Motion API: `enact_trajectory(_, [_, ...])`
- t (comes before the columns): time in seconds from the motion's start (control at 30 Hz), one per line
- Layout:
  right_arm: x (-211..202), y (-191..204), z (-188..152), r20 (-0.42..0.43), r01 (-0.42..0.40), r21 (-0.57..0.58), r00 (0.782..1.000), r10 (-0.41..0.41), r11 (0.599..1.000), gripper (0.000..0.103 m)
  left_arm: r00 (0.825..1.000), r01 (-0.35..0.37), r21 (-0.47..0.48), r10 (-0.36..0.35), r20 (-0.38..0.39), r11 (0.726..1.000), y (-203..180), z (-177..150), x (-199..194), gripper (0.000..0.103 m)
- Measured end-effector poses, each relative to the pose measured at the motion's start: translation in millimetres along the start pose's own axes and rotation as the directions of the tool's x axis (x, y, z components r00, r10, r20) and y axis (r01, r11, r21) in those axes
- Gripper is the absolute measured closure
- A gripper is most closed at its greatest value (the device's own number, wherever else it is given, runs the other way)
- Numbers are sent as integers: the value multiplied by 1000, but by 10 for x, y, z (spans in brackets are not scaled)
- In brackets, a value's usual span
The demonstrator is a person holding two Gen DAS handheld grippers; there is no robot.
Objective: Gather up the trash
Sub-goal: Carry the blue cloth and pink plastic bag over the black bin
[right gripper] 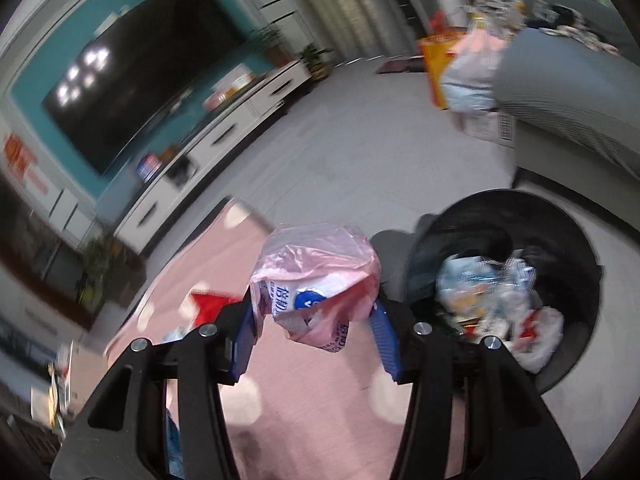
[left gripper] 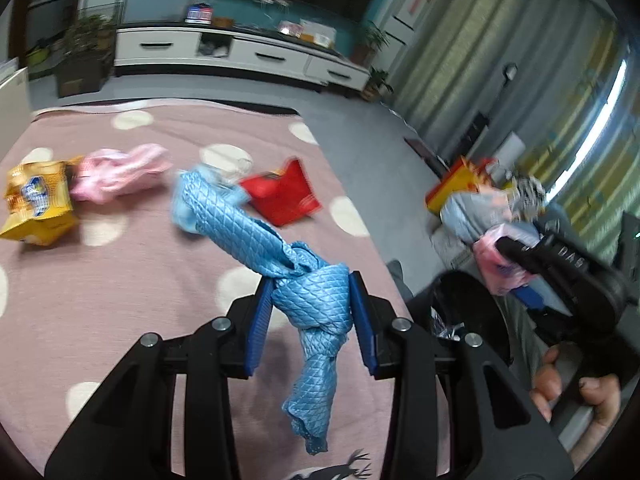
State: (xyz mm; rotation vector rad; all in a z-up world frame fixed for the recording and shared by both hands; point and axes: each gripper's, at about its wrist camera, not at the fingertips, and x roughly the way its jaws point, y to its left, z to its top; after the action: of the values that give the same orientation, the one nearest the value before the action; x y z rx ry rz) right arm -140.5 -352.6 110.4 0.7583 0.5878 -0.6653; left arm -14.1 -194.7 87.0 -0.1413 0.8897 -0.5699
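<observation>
Pink tabletop cover [left gripper: 168, 288], printed with pale dots. Large dark television [right gripper: 136, 68] mounted on a teal wall [right gripper: 32, 92]. Long white media cabinet [left gripper: 244, 54] with dark drawer handles beneath it, small boxes on top. Potted plants [left gripper: 86, 40] at the cabinet's ends. Grey tiled floor [right gripper: 360, 152]. Pale pleated curtains [left gripper: 492, 56]. Grey sofa [right gripper: 568, 92].

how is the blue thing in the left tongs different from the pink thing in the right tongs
The blue cloth is quilted fabric tied in a knot, trailing long ends; the pink wrapper is crinkly printed plastic, bunched short. The left tongs hold the cloth over the pink dotted table; the right tongs hold the wrapper beside the black bin. Both are gripped between blue pads.
</observation>
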Motion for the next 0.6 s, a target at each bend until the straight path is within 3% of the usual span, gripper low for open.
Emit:
enact_trajectory(0.33, [-131, -655, 160, 44, 90, 166, 994, -99, 982, 50, 994, 94, 123, -86, -71, 988, -803, -95, 473, 64])
enact_trajectory(0.6, [-200, -1059, 202, 36, 148, 268, 986, -164, 952, 50, 971, 204, 183, -175, -164, 962, -1320, -231, 867, 64])
